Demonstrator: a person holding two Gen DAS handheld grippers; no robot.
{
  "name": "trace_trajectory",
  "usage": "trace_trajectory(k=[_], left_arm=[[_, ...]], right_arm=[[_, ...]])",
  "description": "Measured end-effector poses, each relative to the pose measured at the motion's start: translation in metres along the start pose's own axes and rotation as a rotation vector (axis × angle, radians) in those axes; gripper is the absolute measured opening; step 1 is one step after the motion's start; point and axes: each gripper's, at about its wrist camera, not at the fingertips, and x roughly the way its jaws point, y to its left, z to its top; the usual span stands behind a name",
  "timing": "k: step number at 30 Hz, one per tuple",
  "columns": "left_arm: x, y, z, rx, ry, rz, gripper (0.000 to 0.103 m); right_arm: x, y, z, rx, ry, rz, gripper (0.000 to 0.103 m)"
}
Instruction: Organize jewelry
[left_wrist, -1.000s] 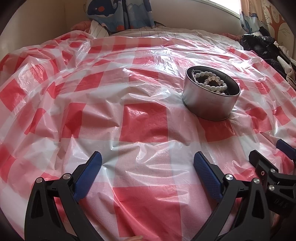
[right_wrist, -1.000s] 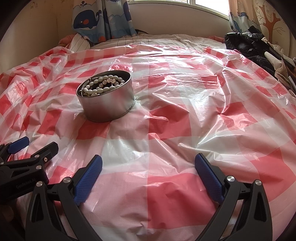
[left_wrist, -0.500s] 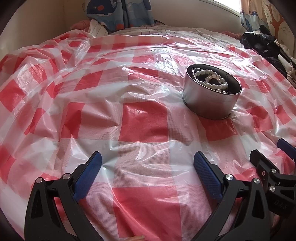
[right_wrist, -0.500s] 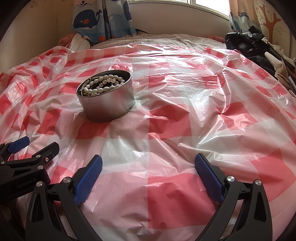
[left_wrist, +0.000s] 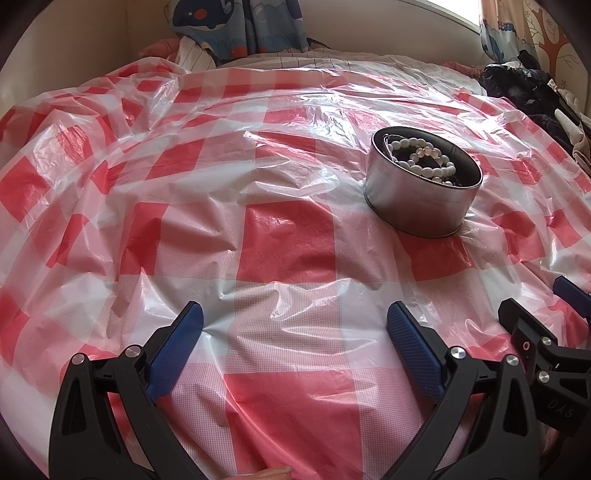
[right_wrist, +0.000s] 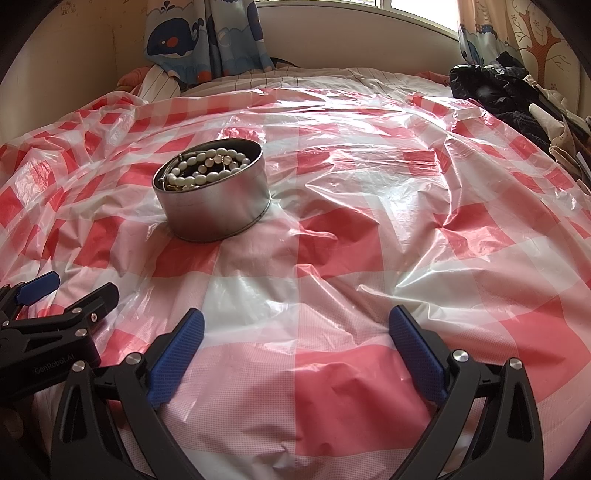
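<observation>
On the black body of the left gripper (right_wrist: 66, 295), seen at the lower left of the right wrist view, small grey letters read "GenRobot.AI". On the body of the right gripper (left_wrist: 546, 306), at the lower right edge of the left wrist view, I can read only "DAS"; the rest is cut off.

The round tin (left_wrist: 421, 192) is made of dull silver metal, with straight walls and a thin rim at the bottom. It has no lid and stands upright on the plastic sheet (left_wrist: 288, 243). Inside it lie the pearl beads (left_wrist: 424, 162), small, oval and glossy white, coiled over some darker pieces that are too small to tell. In the right wrist view the tin (right_wrist: 214, 199) stands ahead and to the left, with the beads (right_wrist: 207, 166) piled up to its rim.

The sheet is thin, shiny and much wrinkled, with large red and white squares. Behind it hangs a curtain (right_wrist: 199, 40) with a blue whale printed on it.

Both grippers have black frames and blue pads with a fine grid texture. The jaws of each one are spread wide, hold nothing, and stay well apart from the tin.
</observation>
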Motion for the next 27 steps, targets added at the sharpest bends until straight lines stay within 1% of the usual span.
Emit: trace_trajectory(k=[27], left_arm=[[0.0018, 0.0001, -0.0013, -0.006, 0.005, -0.012, 0.096]], right_arm=[[-0.0001, 0.0008, 0.0004, -0.002, 0.002, 0.000, 0.096]])
